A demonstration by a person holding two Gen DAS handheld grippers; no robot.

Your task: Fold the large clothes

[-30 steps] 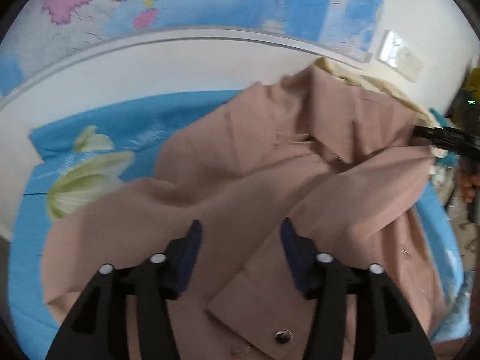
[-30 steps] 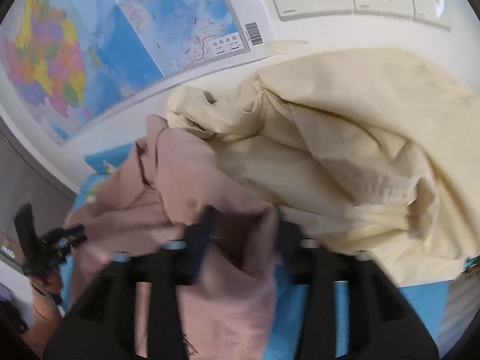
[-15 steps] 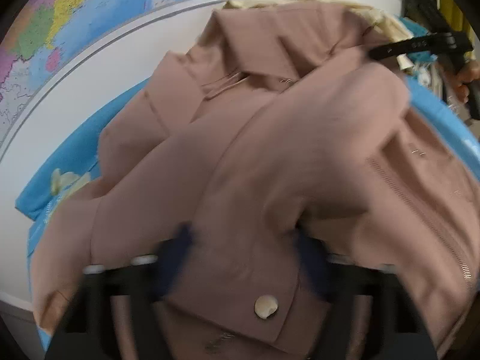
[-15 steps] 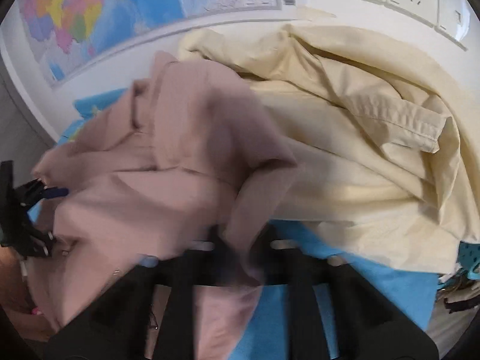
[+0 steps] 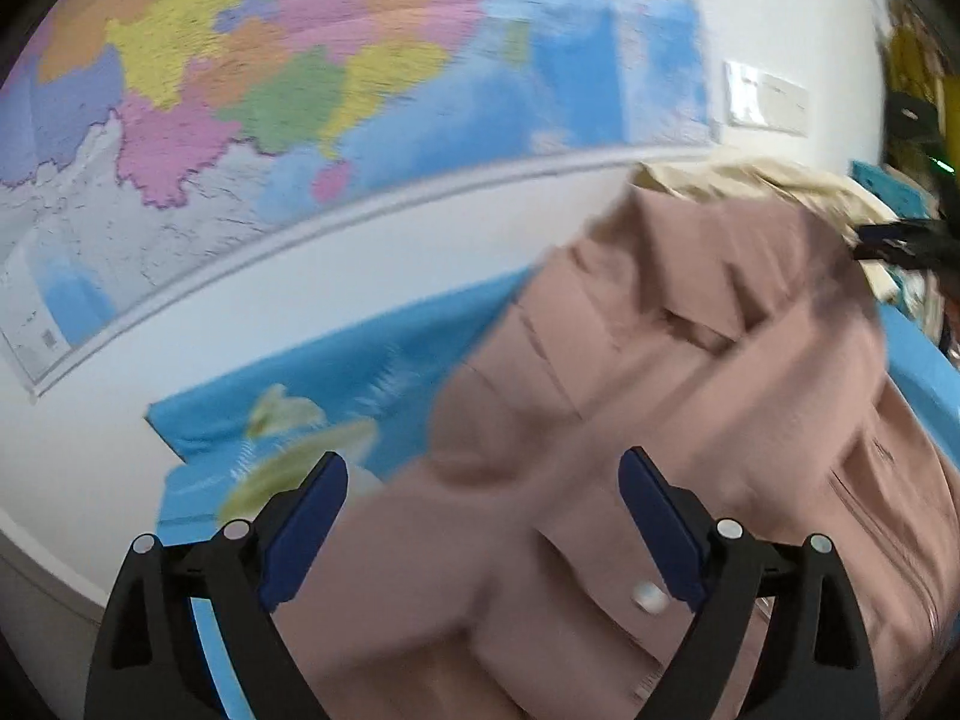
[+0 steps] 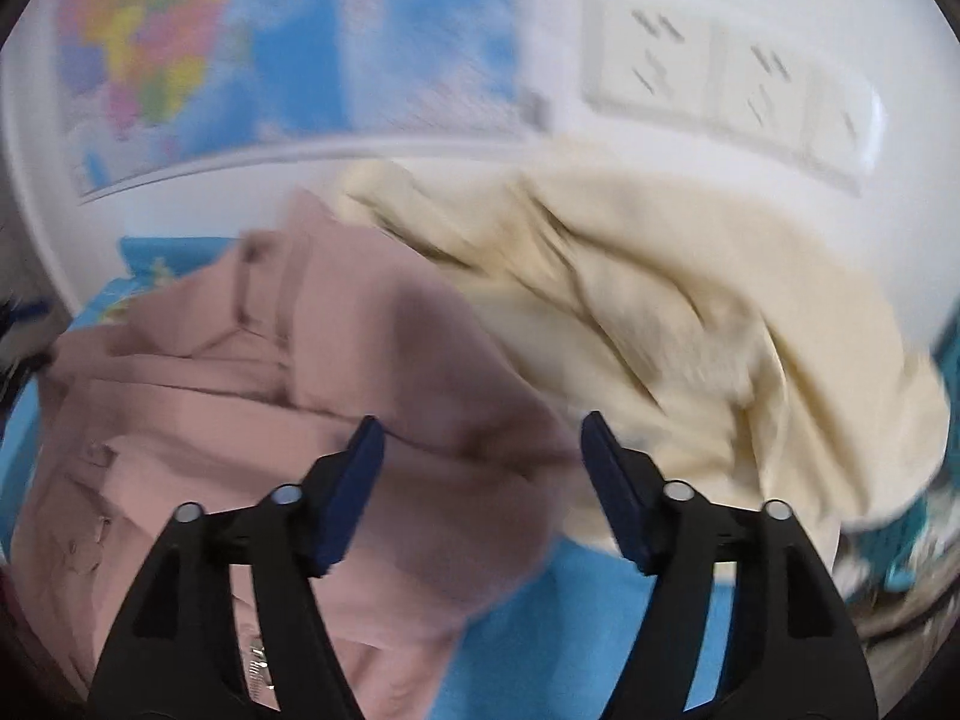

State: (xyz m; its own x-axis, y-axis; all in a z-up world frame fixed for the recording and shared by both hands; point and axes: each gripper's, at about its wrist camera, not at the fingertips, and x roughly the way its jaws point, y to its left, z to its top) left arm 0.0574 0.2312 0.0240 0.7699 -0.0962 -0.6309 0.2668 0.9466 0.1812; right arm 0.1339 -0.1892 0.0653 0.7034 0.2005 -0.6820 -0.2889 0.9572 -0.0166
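A dusty-pink jacket (image 5: 690, 396) lies rumpled on a blue floral sheet (image 5: 336, 372), with a snap button on its cuff (image 5: 648, 595). My left gripper (image 5: 483, 507) is open and empty just above its near sleeve. The jacket also shows in the right wrist view (image 6: 270, 408). My right gripper (image 6: 480, 468) is open and empty above its right edge. The right gripper's tip shows at the far right of the left wrist view (image 5: 900, 240). Both views are blurred.
A cream garment (image 6: 690, 312) is heaped against the wall to the right of the pink jacket. A coloured map (image 5: 270, 78) hangs on the white wall, with wall sockets (image 6: 720, 90) beside it. Clutter (image 6: 918, 546) lies at the far right.
Both grippers have opened and let go of the pink jacket, which has dropped onto the sheet. Both have lifted and tilted up toward the wall.
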